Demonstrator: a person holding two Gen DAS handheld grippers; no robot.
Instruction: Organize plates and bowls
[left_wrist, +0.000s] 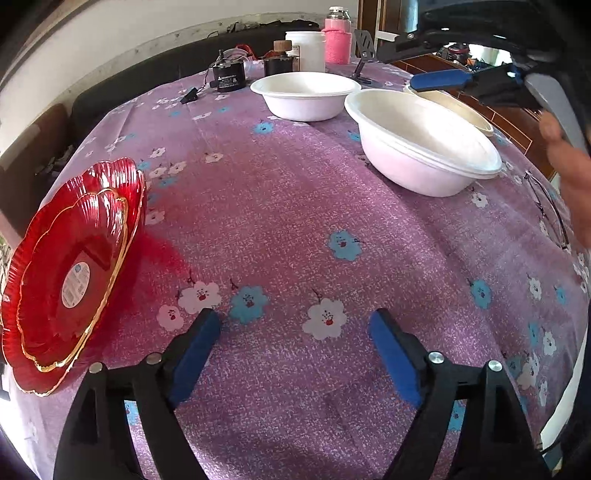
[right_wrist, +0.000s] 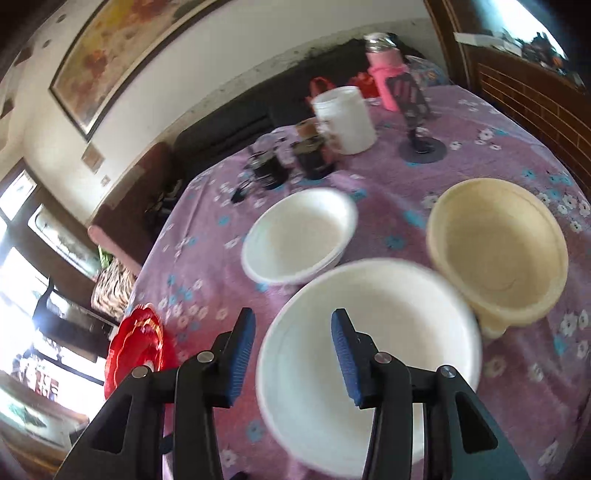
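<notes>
Two red glass plates (left_wrist: 70, 277), the smaller stacked in the larger, lie at the table's left edge; they also show in the right wrist view (right_wrist: 136, 343). A large white bowl (left_wrist: 424, 147) sits right of centre, a smaller white bowl (left_wrist: 306, 94) behind it, and a cream bowl (left_wrist: 458, 107) at the far right. My left gripper (left_wrist: 295, 332) is open and empty over the cloth, right of the plates. My right gripper (right_wrist: 293, 339) is open above the near-left rim of the large white bowl (right_wrist: 369, 354). The smaller white bowl (right_wrist: 299, 236) and cream bowl (right_wrist: 498, 251) lie beyond.
A purple flowered cloth (left_wrist: 277, 206) covers the table. At the back stand a white jar (left_wrist: 304, 50), a pink bottle (left_wrist: 338, 37), dark small jars (left_wrist: 229, 77) and a phone stand (right_wrist: 421, 144). Eyeglasses (left_wrist: 546, 206) lie at the right edge.
</notes>
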